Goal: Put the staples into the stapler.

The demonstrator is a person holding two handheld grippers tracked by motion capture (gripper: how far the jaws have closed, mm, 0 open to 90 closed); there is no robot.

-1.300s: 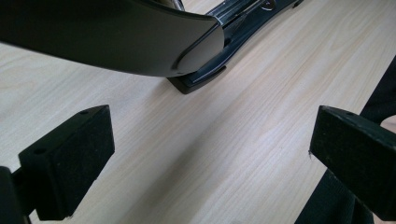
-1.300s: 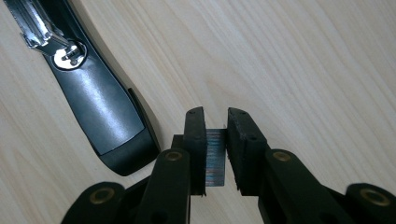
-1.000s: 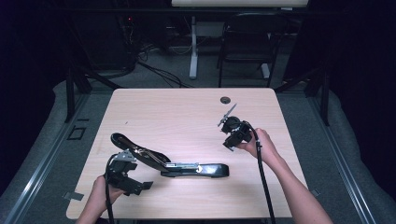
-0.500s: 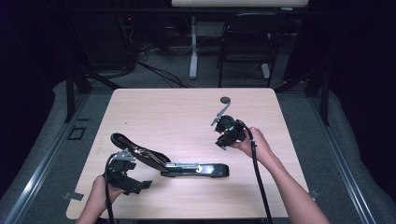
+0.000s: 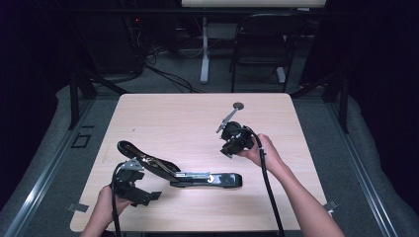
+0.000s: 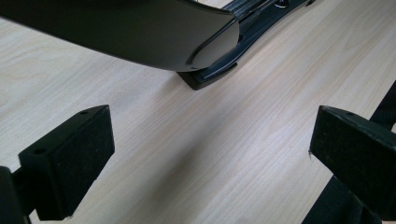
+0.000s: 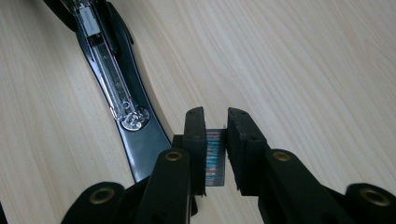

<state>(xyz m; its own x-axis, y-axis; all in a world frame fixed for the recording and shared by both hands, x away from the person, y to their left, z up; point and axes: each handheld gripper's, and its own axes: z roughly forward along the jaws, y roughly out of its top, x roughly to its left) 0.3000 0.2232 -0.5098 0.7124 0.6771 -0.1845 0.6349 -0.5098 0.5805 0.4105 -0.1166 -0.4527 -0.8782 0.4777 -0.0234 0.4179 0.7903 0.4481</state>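
Stapler (image 6: 140, 37) beyond parted jaws, staples (image 7: 215, 158) perhaps clamped

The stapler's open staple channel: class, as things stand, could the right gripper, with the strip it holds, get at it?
Probably yes. The stapler lies opened out with its staple channel facing up, and bare table lies between it and the right gripper, whose jaws are shut on the staple strip. The left gripper sits open beside the lid.

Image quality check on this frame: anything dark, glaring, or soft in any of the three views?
High view: table evenly lit, surroundings nearly black. Left gripper view: stapler arm looms close and dark, with a soft sheen at its tip. Right gripper view: staple strip and wood grain sharp; the stapler's metal channel glints.
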